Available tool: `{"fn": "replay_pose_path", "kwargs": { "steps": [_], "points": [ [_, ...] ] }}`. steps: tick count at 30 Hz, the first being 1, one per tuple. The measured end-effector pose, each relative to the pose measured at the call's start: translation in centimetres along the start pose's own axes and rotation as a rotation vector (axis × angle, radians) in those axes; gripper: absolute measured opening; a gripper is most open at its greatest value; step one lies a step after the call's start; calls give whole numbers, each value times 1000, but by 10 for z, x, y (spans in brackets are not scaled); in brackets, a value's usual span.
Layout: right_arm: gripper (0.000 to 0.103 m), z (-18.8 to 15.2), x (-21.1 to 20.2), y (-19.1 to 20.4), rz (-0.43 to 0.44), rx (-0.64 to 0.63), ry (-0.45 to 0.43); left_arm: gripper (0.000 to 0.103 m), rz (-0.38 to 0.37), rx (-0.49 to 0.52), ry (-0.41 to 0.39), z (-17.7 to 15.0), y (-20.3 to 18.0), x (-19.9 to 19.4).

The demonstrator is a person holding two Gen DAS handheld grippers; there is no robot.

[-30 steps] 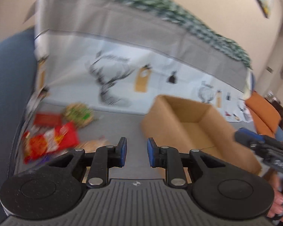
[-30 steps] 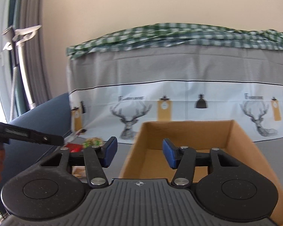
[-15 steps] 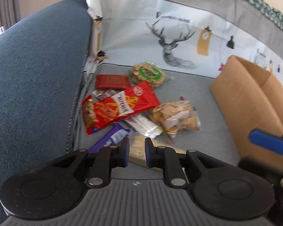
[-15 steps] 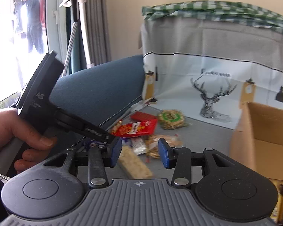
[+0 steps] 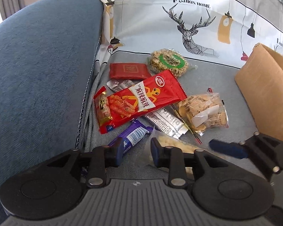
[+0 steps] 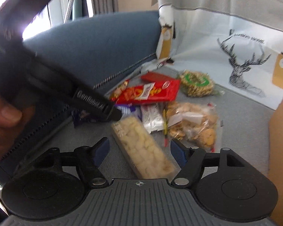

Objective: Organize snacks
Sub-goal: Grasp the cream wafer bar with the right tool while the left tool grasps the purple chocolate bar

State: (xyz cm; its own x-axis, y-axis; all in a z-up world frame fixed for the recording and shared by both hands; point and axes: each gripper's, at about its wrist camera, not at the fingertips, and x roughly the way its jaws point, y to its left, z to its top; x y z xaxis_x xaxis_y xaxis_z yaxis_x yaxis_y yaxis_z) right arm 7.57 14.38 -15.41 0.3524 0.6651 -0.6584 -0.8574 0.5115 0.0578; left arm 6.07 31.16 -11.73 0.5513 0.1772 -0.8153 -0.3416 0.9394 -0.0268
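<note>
Two grippers above the snack pile: left gripper (image 5: 135, 151) jaws narrowly parted, right gripper (image 6: 139, 152) jaws wide, both empty, astride the pale snack bar (image 6: 141, 148).

Both grippers — left gripper (image 5: 135, 151), right gripper (image 6: 139, 151) — opened wider, nearer the snacks (image 5: 141, 99).

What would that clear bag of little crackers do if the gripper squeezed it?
The cracker bag looks loosely filled, so it would probably sag and shift. Its clear film looks glossy, possibly slippery. The small crackers inside could crack under a firm pinch.

Red snack bag (image 5: 139, 99) (yellow lettering)
</note>
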Motion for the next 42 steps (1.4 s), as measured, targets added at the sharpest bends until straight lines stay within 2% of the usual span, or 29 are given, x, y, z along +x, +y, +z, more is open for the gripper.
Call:
{"fn": "replay_pose_path", "kwargs": {
  "steps": [5, 13, 18, 22, 25, 26, 27, 28, 29, 33, 35, 36, 42],
  "points": [
    [72, -5, 16, 5, 2, -36, 39, 45, 16, 14, -5, 1, -2, 5],
    [39, -10, 11, -3, -3, -37, 50, 46, -8, -12, -41, 2, 0, -2],
    [38, -14, -4, -3, -32, 0, 99, 48, 16, 4, -28, 4, -4, 1],
    [38, -20, -20, -4, -84, 21, 152, 56, 69, 71, 27, 1, -12, 12],
    [40, -27, -28, -9, -96, 65, 206, 57, 119, 128, 81, -4, -18, 23],
    [42, -28, -30, -11, -95, 82, 204, 55, 121, 130, 78, -5, -19, 23],
    [47, -29, -31, -13, -90, 97, 199, 48, 116, 119, 73, -5, -18, 22],
    [53, -29, -31, -15, -85, 110, 190, 27, 111, 103, 74, -5, -16, 21],
    [55, -29, -31, -17, -81, 121, 177, 18, 101, 85, 81, -5, -14, 20],
    [56, -31, -25, -25, -69, 183, 153, 17, 67, 40, 100, -12, -13, 9],
    [42, -31, -28, -26, -59, 196, 140, 17, 44, 7, 108, -16, -14, 0],
    [39, -32, -31, -25, -46, 198, 138, 17, 33, -17, 113, -18, -13, -5],
    [38, -42, -62, -23, -74, 208, 147, 17, -41, -204, 161, -37, -19, -32]
  ]
}}
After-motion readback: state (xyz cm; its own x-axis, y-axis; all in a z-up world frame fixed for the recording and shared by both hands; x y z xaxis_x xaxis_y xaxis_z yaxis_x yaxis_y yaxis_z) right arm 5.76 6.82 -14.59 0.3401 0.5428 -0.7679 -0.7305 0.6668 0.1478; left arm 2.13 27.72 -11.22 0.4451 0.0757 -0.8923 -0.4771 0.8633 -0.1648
